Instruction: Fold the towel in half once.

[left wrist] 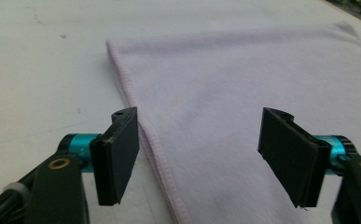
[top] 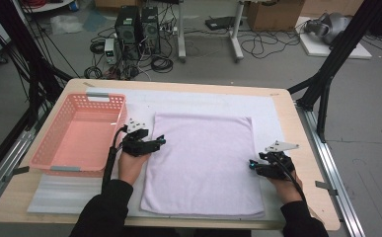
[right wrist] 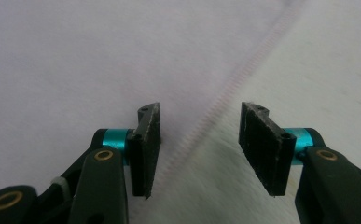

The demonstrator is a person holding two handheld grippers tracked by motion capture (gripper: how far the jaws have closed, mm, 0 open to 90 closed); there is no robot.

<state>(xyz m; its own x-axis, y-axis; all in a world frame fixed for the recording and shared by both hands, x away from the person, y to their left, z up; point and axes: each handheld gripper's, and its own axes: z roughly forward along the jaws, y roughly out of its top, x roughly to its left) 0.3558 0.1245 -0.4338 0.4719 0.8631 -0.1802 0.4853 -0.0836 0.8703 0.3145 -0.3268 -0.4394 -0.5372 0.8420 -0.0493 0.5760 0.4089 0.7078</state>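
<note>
From the high view, my left tool (top: 160, 140) sits at the left edge of the lilac towel (top: 203, 163), which lies flat and spread out on the white mat (top: 277, 111) that covers the surface (top: 297, 123). My right tool (top: 251, 164) sits at the towel's right edge, a little nearer to me than the left one. Both point inward, toward each other across the cloth. A pink basket (top: 107, 106) stands on the surface just left of my left hand (top: 130, 165), apart from the towel. My right hand (top: 286, 187) rests beyond the towel's right side. Cables and computer cases lie on the floor past the far edge.

In the left gripper view, my left tool (left wrist: 199, 156) is spread wide, nothing between its jaws. The stitched hem of the towel (left wrist: 262, 84) runs from the far corner down toward me, passing just inside the left-hand jaw, so that jaw hangs over the bare mat (left wrist: 43, 70) and the other over the cloth. I cannot tell whether either jaw touches what lies under it.

In the right gripper view, my right tool (right wrist: 199, 149) is also parted and holds nothing. The hem of the towel (right wrist: 99, 60) runs diagonally between the jaws: one jaw is over the towel, the other over the mat (right wrist: 327, 79).
</note>
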